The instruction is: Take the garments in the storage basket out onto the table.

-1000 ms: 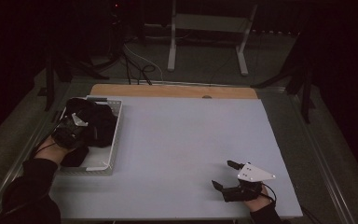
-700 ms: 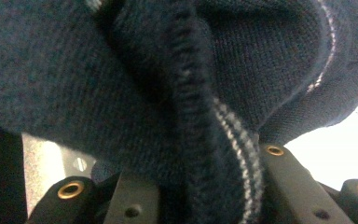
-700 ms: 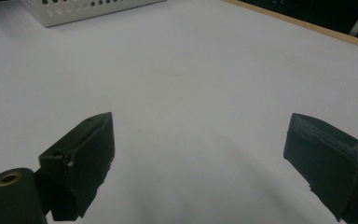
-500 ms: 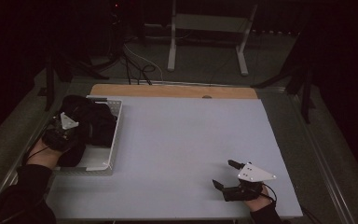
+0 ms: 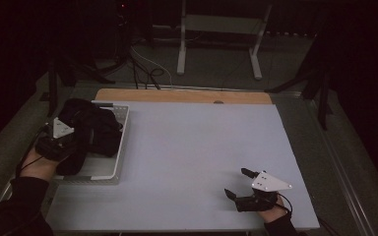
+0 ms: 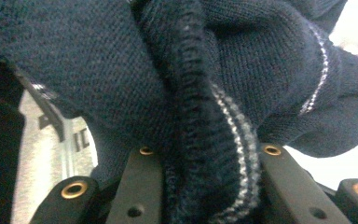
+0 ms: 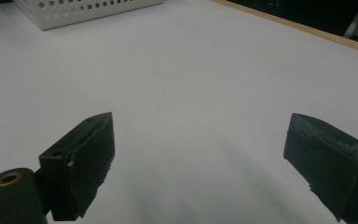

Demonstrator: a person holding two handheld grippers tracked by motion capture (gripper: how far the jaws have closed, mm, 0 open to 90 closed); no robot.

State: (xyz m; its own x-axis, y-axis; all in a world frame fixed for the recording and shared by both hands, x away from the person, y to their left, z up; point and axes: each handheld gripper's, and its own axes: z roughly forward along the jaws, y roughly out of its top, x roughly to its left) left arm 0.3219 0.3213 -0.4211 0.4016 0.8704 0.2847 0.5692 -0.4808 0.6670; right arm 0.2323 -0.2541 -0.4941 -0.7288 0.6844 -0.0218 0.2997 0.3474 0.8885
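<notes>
The left gripper reaches over a white perforated basket at the left of the worktop, the person's forearm coming in low from the near edge. Its fingers pinch a fold of a dark knitted garment with a ribbed seam and thin pale stripes, which bulges up past them. The right gripper rests low near the front right of the pale, smooth worktop, its fingers spread wide with only bare surface between them. No readable writing shows.
</notes>
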